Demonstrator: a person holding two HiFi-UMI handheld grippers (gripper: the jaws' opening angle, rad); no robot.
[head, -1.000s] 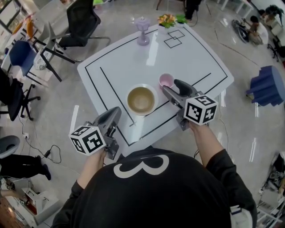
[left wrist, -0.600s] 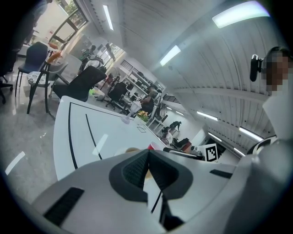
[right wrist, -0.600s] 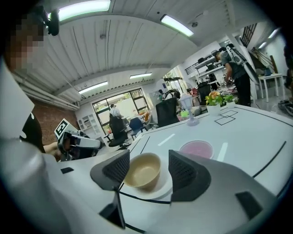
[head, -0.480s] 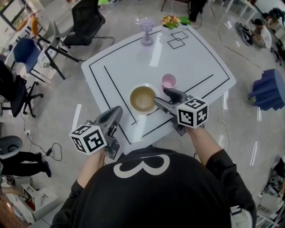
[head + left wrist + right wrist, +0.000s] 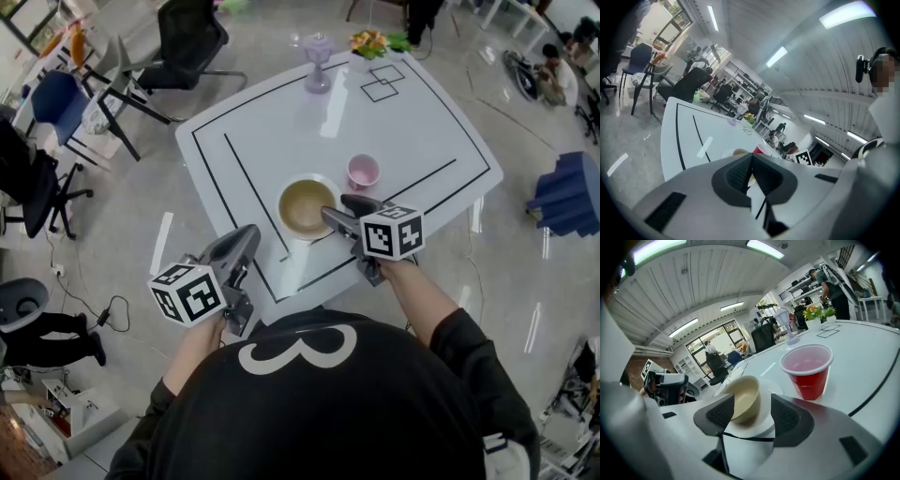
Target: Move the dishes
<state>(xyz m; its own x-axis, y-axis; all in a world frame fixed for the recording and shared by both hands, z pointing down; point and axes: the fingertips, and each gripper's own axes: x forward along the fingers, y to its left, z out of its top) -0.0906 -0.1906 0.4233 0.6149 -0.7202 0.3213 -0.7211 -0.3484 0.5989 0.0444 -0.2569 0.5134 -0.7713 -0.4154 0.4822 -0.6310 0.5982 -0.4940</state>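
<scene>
Right gripper (image 5: pixel 337 208) has swung down and in toward the person since a second ago, going from beside the pink cup (image 5: pixel 363 171) to the near rim of the tan bowl (image 5: pixel 307 204), and its jaws have been closing a bit on the way. From above, that bowl sits on a white plate (image 5: pixel 286 229) near the front middle of the white table (image 5: pixel 272 122), with the cup just beyond it to the right. A purple goblet (image 5: pixel 318 49) and some flowers (image 5: pixel 372 42) stand way off at the far edge. The left gripper (image 5: pixel 246 239) hangs at the table's near corner, well apart from the dishes, and hasn't really budged. Over in the left gripper view, the left gripper's (image 5: pixel 751 158) jaws are pressed together with nothing in them, and the bowl (image 5: pixel 739 152) only peeks over the top of them. Right gripper view is the good one: the jaws stand fairly wide apart, the bowl (image 5: pixel 745 399) on its plate (image 5: pixel 759 426) sits between them, and there's a clear gap on the right side, so no grip on it. The red cup (image 5: pixel 808 369) stands just right of the plate.
</scene>
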